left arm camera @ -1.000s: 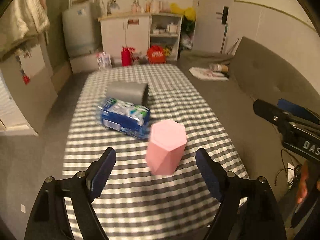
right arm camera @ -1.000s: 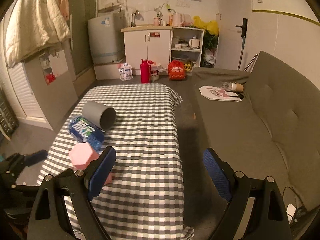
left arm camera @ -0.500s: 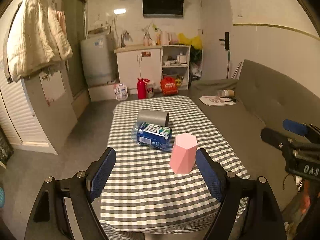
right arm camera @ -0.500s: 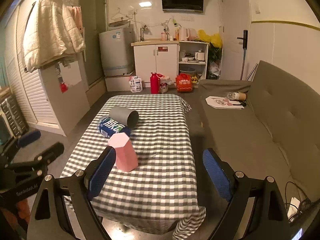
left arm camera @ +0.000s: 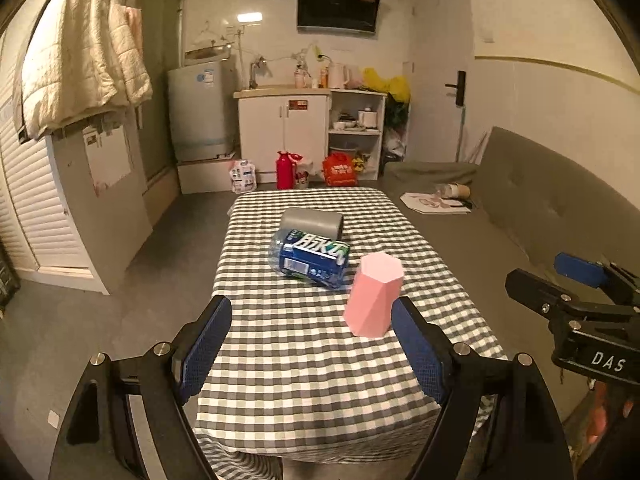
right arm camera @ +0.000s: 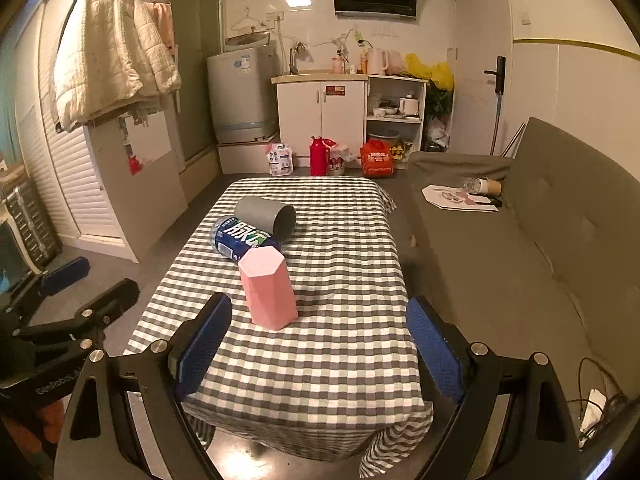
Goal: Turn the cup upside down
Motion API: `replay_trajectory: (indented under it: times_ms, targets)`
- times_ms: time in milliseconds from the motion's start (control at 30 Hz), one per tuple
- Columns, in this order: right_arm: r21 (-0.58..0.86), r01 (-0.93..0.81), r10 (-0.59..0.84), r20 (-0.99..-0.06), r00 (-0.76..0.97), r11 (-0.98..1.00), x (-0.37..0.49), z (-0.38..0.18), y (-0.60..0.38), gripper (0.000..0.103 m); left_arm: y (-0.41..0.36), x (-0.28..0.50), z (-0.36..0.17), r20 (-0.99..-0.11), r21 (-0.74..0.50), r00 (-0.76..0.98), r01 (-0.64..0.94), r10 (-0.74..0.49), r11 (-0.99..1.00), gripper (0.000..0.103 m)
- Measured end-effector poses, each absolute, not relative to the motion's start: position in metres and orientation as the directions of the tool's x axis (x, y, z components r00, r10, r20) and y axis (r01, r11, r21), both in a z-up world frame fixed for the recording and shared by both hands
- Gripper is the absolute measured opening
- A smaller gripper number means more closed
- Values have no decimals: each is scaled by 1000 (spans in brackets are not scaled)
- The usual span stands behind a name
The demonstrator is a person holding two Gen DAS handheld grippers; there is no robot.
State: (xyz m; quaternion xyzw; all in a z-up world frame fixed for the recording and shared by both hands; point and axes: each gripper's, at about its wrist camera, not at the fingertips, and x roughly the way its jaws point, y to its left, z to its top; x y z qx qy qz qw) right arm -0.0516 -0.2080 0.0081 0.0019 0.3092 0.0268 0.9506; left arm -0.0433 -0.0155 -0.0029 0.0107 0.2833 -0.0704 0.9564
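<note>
A: Where was the cup?

B: Faceted pink plastic cup (left arm camera: 373, 296) stood on the gingham-clothed worktop (left arm camera: 304, 360), closed flat end up, near the front half. From the right-wrist cam it (right arm camera: 269, 289) sat left of centre.

A: Anything holding it?

B: No. Left tool (left arm camera: 311, 347) was spread wide, nothing between its blue pads (left arm camera: 205, 344); the cup showed just inside the right-hand pad, but further off, over the cloth. Right tool (right arm camera: 318, 350) was wide apart too, empty, hanging off the worktop's near edge.

A: Other stuff on there?

B: Clear plastic bottle w/ a blue label (left arm camera: 310, 258) lay on its side just behind the cup. Behind that, touching it as far as I could tell, a grey cylindrical cup (right arm camera: 267, 216) lay tipped over, mouth facing the sofa side.

A: And round the worktop?

B: Grey sofa (right arm camera: 540, 240) along the right w/ papers on the seat. White cabinet (left arm camera: 286, 128) at the back wall, red flask (right arm camera: 319, 156) on the floor before it.
</note>
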Motion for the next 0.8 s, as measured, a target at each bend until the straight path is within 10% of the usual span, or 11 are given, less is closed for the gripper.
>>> replay_trajectory:
  times_ms: [800]
  targets:
    - [-1, -18, 14, -570, 821, 1000, -25, -14, -209, 103, -6, -25, -18, -540, -5, 841, 33, -30, 999, 100]
